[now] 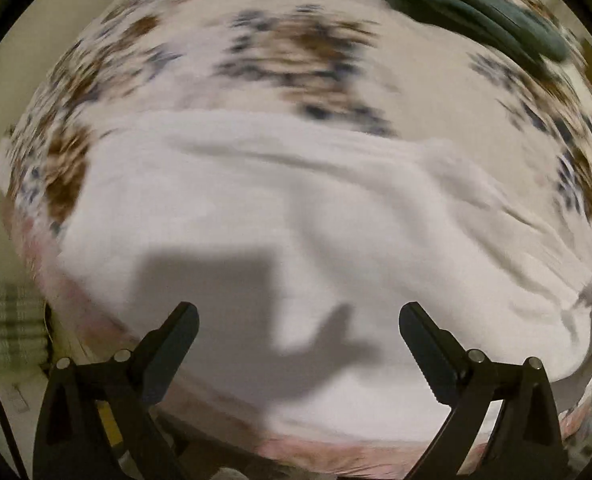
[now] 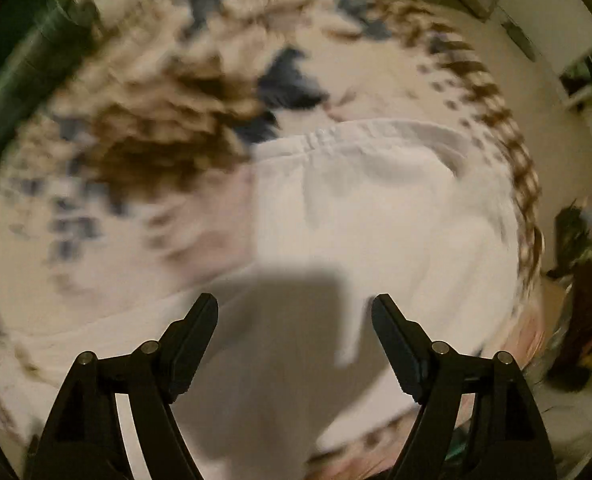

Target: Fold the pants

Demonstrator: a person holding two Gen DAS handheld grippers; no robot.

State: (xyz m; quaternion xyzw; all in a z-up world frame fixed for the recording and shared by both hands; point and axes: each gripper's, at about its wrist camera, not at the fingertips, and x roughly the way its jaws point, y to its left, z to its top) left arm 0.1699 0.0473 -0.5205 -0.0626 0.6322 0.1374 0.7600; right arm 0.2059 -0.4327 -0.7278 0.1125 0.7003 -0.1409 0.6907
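Observation:
White pants [image 1: 296, 208] lie spread across a bed with a floral brown-and-blue cover [image 1: 296, 52]. In the right wrist view the pants [image 2: 395, 208] show their gathered elastic waistband [image 2: 335, 134] at the far edge. My left gripper [image 1: 299, 316] is open and empty, hovering above the white fabric, casting a shadow on it. My right gripper [image 2: 294, 306] is open and empty, above the pants near their left edge. Both views are motion-blurred.
A dark green garment [image 1: 475, 4] lies at the far right of the bed; it also shows at the upper left of the right wrist view [image 2: 20, 68]. Clutter [image 2: 575, 280] sits on the floor right of the bed. The bed's pink edge [image 1: 315, 452] is near me.

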